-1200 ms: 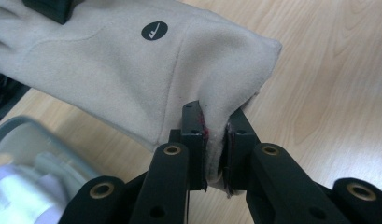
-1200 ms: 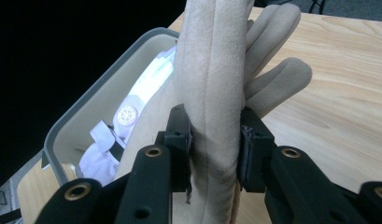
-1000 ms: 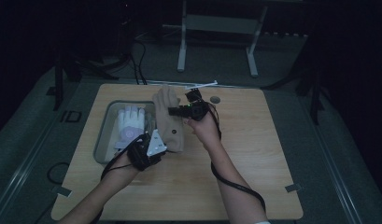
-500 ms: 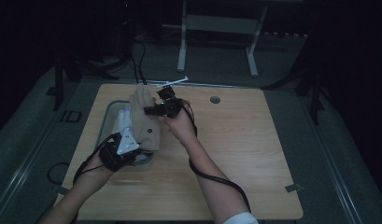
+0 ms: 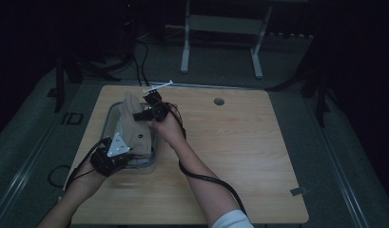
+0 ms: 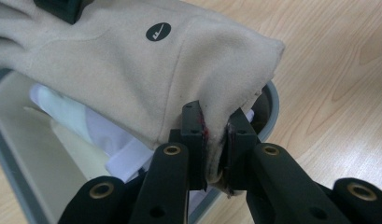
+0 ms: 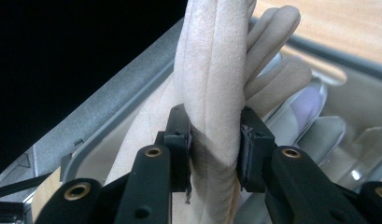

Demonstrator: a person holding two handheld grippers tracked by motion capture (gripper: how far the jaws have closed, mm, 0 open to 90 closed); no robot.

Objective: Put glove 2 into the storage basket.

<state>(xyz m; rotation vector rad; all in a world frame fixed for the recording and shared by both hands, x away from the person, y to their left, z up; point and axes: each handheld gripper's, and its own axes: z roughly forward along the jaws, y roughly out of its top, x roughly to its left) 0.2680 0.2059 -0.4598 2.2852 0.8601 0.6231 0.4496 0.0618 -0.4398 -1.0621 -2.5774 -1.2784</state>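
two grippers, one beige glove over the tray

both grippers clamp the beige glove (image 5: 132, 124) at opposite ends, stretched above the grey tray (image 5: 108, 124) at the table's (image 5: 258, 156) left side. left gripper (image 6: 216, 140) has its jaws nearly together, pinching a thin fold of the cuff edge right by the tray rim. right gripper (image 7: 215, 144) has its jaws narrowed around the bunched glove fingers (image 7: 272, 32), squeezed from both sides. in the high view the left gripper (image 5: 117, 151) sits at the tray's near end, the right gripper (image 5: 145, 109) at the far end. a white glove (image 6: 93, 128) already lies in the tray underneath.

risks, as a judgement:
- left pinch is only on a thin edge of fabric, so a pull or tug between the hands could slip the cuff out and drop that end across the rim.
- right hold is on a soft rolled bundle; fleece compresses, so it may slide through if lifted sideways.
- if one end is let go first, the glove could swing and land half outside the tray on the table.
- lowering too far could snag a jaw on the tray rim or drag the white glove out of place.
- the small white stick (image 5: 158, 86) near the far edge could get knocked by the right hand (image 5: 166, 127).
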